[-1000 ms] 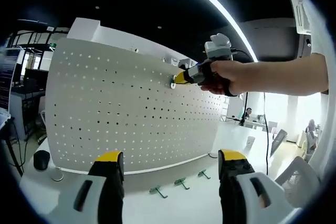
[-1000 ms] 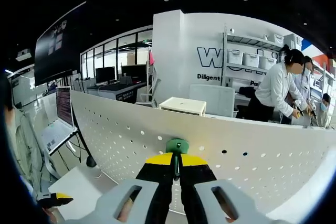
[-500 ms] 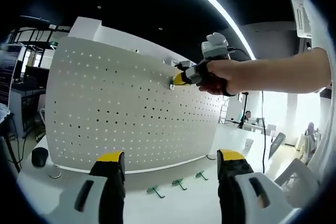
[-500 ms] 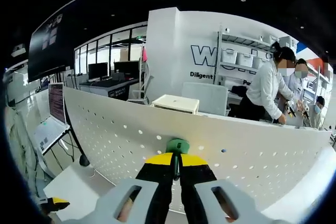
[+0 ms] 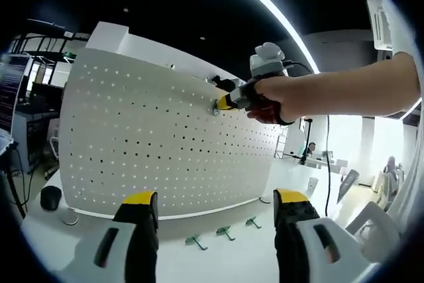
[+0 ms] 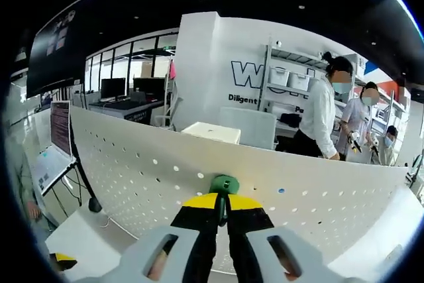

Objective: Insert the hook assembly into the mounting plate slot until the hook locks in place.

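While left gripper [image 5: 212, 220] is idling open above desk [image 5: 232, 263], right gripper [image 6: 222, 205], clamping green hook [image 6: 224, 183], is edging closer against pegboard [image 5: 152, 144] top edge; insertion likely underway.

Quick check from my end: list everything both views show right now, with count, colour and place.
Pegboard: one, white, upright on the table.
Held hook: one, green, in the right gripper's jaws, at the pegboard near its top edge.
Spare hooks: three, green, lying on the table at the pegboard's foot.
Table: one, white, under the pegboard.
Mouse: one, black, on the table left of the pegboard.
Laptop: one, open, left of the pegboard in the right gripper view.
Shelf bins: white, on a rack behind the pegboard.
People: at least three, standing by the rack.
Left gripper: yellow-tipped jaws apart, empty.
Right gripper: jaws closed on the hook.
Hand: holding the right gripper.
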Demonstrator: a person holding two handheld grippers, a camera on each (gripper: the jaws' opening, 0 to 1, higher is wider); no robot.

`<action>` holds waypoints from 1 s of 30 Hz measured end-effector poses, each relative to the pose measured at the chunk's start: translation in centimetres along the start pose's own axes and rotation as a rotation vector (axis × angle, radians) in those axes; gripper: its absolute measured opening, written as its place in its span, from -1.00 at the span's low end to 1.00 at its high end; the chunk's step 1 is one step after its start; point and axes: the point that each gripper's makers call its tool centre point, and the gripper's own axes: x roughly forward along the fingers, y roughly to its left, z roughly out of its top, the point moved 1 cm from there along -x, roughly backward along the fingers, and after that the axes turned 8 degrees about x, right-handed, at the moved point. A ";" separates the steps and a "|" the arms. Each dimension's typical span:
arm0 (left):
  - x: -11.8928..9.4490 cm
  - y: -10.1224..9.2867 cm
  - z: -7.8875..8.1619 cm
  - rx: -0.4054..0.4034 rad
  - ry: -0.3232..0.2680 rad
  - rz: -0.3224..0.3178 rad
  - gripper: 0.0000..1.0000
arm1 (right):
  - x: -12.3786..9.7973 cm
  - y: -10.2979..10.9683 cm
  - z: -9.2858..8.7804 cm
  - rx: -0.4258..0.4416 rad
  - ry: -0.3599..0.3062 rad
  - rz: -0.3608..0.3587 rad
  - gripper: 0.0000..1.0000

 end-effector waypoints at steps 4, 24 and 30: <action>-0.3 0.1 0.1 -0.004 -0.002 0.000 0.45 | 0.1 0.0 0.0 0.005 -0.009 -0.008 -0.95; -0.4 -0.1 0.2 0.001 0.007 -0.007 0.43 | -0.2 -0.1 -0.3 -0.137 -0.047 -0.025 -0.97; -0.5 0.0 0.1 0.002 0.012 -0.005 0.43 | 0.0 -0.2 -0.2 -0.124 -0.057 -0.018 -0.96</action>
